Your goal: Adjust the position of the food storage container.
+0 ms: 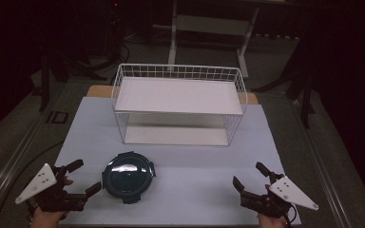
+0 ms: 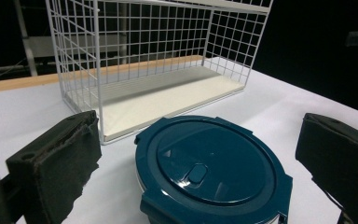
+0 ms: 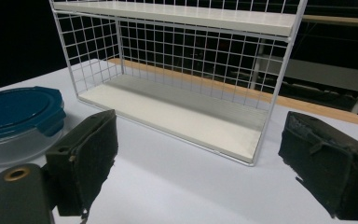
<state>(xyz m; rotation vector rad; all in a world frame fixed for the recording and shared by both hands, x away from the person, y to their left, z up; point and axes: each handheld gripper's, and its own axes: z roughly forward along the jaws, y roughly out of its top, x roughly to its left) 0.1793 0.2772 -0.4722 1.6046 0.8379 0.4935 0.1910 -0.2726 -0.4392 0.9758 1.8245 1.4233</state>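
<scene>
A round container with a dark blue clip lid (image 1: 127,176) sits on the white table near the front left; it looks clear-walled below its lid (image 3: 16,119) in the right gripper view. My left gripper (image 1: 83,177) rests just left of it, open, with the container (image 2: 209,170) lying ahead between the spread pads and untouched. Over at the front right, my right gripper (image 1: 250,176) is open too, its jaws wide apart with nothing between them, pointing at the white wire rack (image 3: 177,74). A hand holds each gripper at the bottom edge.
The white wire rack (image 1: 178,104) with a lower floor and an upper shelf stands at the back centre of the white tabletop (image 1: 195,190). A wooden strip (image 2: 28,81) runs behind it. Dark floor and a table frame lie beyond.
</scene>
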